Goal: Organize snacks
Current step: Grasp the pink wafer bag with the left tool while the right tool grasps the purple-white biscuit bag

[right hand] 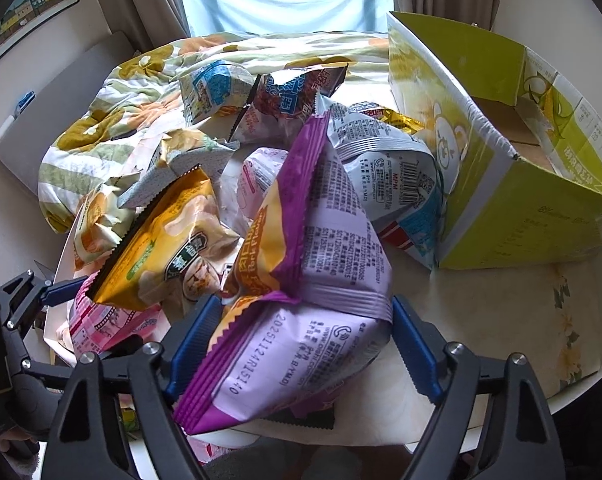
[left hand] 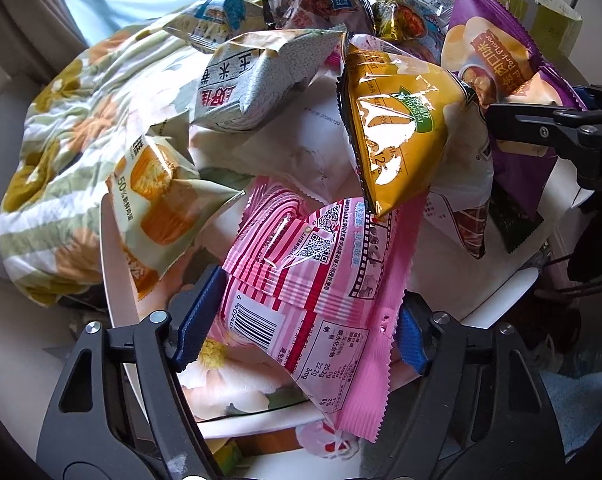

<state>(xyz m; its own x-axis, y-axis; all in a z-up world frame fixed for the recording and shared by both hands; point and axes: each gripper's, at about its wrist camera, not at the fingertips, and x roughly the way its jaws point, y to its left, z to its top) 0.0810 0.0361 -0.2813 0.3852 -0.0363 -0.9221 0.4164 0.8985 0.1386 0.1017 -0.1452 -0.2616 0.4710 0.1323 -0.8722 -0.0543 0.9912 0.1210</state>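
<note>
A heap of snack bags lies on a round white table. My left gripper (left hand: 297,332) is shut on a pink striped snack bag (left hand: 313,280) at the heap's near edge; that bag also shows in the right wrist view (right hand: 101,328). My right gripper (right hand: 301,344) is shut on a purple chip bag (right hand: 301,300), which also shows in the left wrist view (left hand: 501,64) with the right gripper's fingers (left hand: 541,128) on it. A gold-yellow chip bag (left hand: 397,120) lies between the two bags; it also shows in the right wrist view (right hand: 161,252).
An open yellow-green cardboard box (right hand: 501,200) stands at the right on the table (right hand: 501,320). A floral cloth (left hand: 61,140) is bunched at the left. Other bags: a grey-white one (left hand: 253,76), a cake pack (left hand: 157,200), a light-blue one (right hand: 389,176).
</note>
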